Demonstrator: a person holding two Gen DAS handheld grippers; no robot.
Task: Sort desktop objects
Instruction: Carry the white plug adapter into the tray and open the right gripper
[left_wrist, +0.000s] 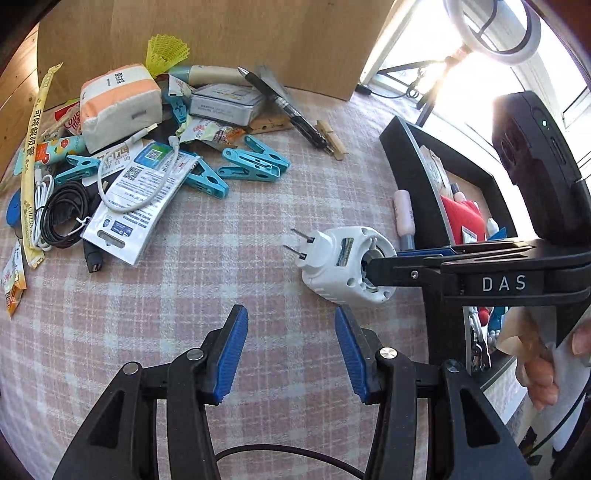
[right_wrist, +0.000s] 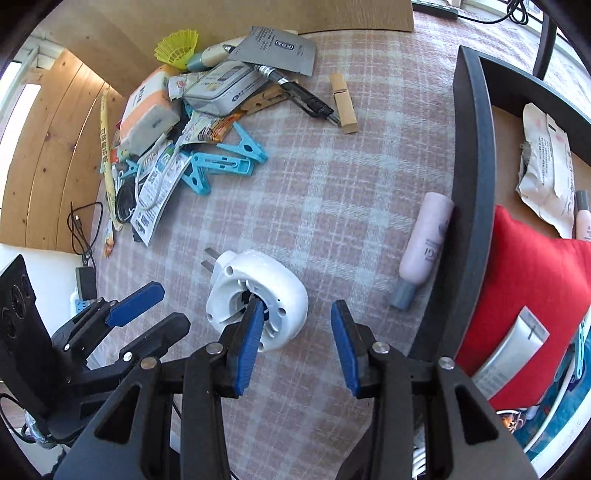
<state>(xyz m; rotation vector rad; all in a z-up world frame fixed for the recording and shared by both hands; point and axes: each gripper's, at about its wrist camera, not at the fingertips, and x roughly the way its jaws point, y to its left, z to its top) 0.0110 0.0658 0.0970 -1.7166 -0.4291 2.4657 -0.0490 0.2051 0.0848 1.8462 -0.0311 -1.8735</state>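
A white plug-in device (left_wrist: 338, 264) with two metal prongs lies on the plaid tablecloth; it also shows in the right wrist view (right_wrist: 258, 295). My right gripper (right_wrist: 297, 334) is open, with its left finger (right_wrist: 251, 332) poking into the device's round opening and its right finger beside the device. My left gripper (left_wrist: 291, 349) is open and empty, just in front of the device. A pile of mixed objects (left_wrist: 147, 147) lies at the far left: blue clothes pegs (left_wrist: 255, 160), cables, packets, a tin, a pen (left_wrist: 288, 107).
A black-framed tray (right_wrist: 474, 184) at the right holds a red pouch (right_wrist: 528, 280), a crumpled packet and small items. A pink bottle (right_wrist: 424, 247) lies against its outer wall. Wooden pegs (right_wrist: 343, 101) lie beyond. A cardboard wall stands at the back.
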